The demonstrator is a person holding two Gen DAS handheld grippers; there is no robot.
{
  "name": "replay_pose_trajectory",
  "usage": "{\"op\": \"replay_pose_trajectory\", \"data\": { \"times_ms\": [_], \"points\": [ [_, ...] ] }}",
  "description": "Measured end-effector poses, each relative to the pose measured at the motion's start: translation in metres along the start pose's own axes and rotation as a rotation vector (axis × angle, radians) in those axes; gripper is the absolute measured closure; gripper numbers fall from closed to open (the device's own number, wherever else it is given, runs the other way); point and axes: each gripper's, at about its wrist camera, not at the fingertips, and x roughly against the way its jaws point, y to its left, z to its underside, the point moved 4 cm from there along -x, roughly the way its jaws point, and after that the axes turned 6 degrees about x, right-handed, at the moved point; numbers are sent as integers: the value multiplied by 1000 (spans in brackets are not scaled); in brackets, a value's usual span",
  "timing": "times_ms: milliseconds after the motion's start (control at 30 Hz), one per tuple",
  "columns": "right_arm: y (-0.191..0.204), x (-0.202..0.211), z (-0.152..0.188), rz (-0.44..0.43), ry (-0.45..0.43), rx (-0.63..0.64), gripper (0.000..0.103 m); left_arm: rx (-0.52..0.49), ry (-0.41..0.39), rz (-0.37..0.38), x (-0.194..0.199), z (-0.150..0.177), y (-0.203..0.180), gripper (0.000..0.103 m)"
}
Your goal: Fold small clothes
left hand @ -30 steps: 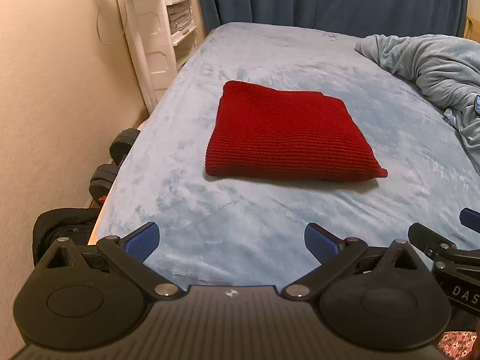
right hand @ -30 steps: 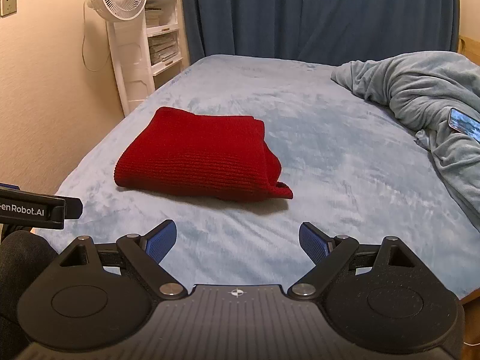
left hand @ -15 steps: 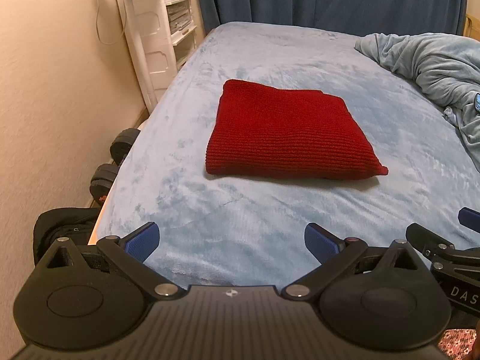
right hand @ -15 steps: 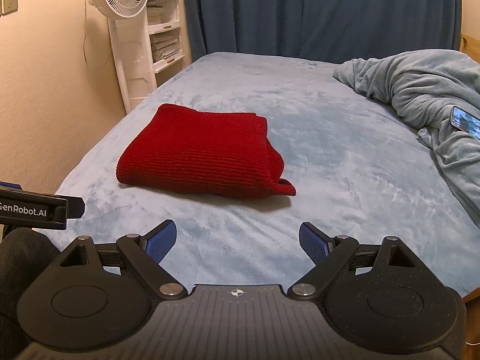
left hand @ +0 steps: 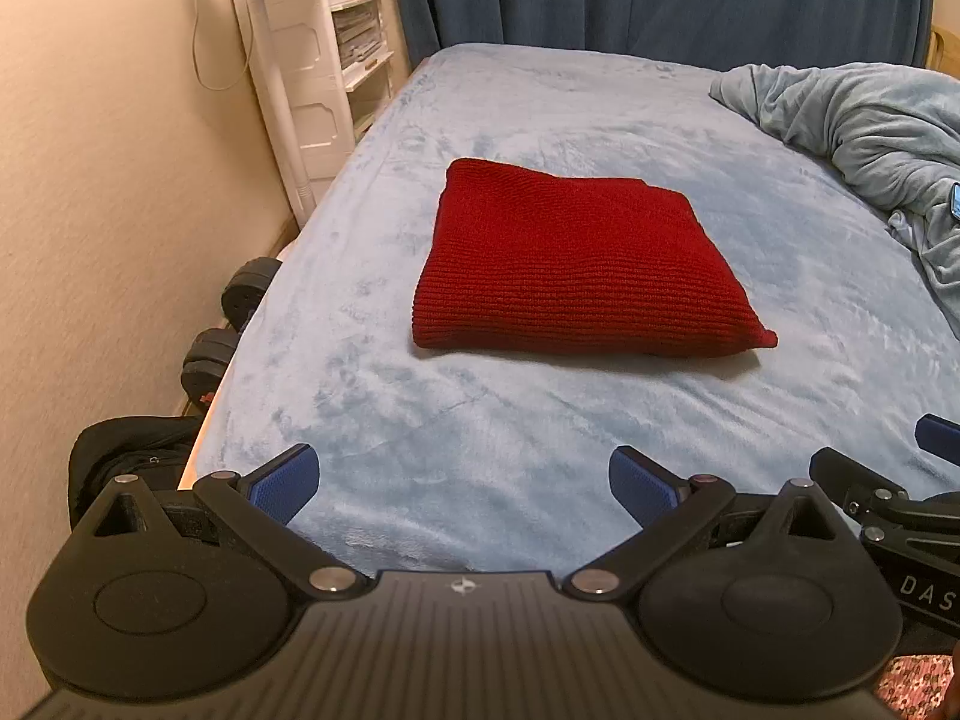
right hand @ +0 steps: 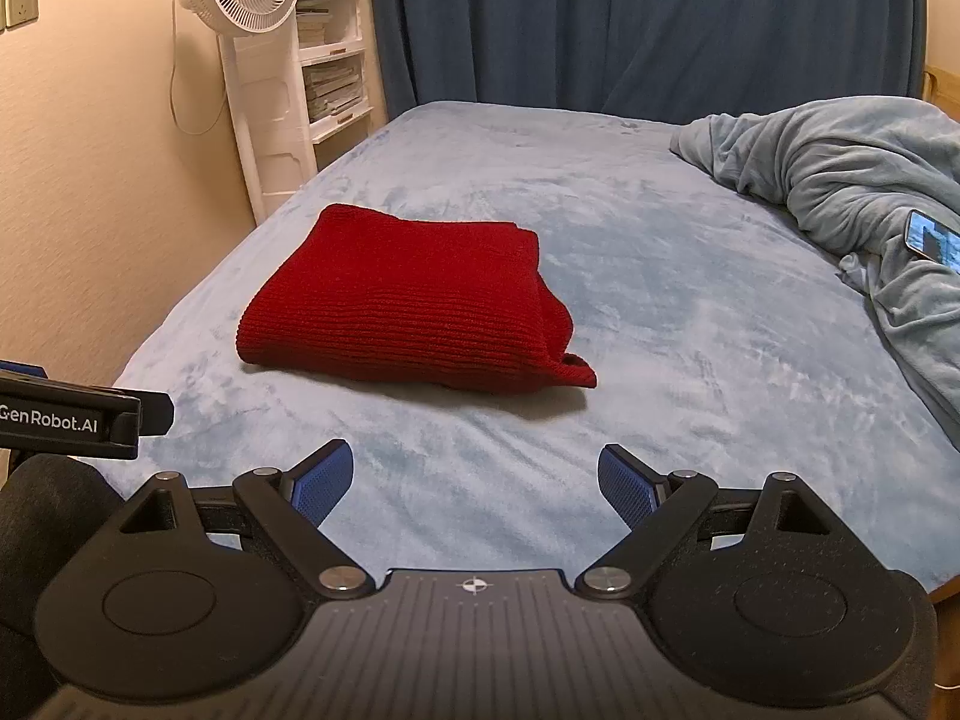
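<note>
A red knit garment (left hand: 576, 270) lies folded into a flat rectangle on the light blue bed (left hand: 480, 432). It also shows in the right wrist view (right hand: 408, 306), with a small corner sticking out at its near right. My left gripper (left hand: 462, 480) is open and empty, held over the bed's near edge, well short of the garment. My right gripper (right hand: 474, 480) is open and empty too, at the near edge to the right of the left one. The right gripper's fingers (left hand: 864, 480) show at the right edge of the left wrist view.
A crumpled light blue blanket (right hand: 840, 180) lies at the bed's right side with a phone (right hand: 933, 240) on it. A white fan (right hand: 252, 60) and shelves (right hand: 330, 78) stand by the left wall. Dumbbells (left hand: 234, 324) and a black bag (left hand: 126, 450) lie on the floor left of the bed.
Both grippers have drawn back and risen slightly from the garment. The garment has not moved and both grippers stay open.
</note>
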Motion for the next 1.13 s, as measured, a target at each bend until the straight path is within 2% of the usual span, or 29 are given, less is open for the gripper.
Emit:
{"op": "replay_pose_trajectory", "data": {
  "times_ms": [1133],
  "points": [
    [1, 2, -1, -20, 3, 13, 13, -17, 7, -6, -5, 2, 5, 0]
  ]
}}
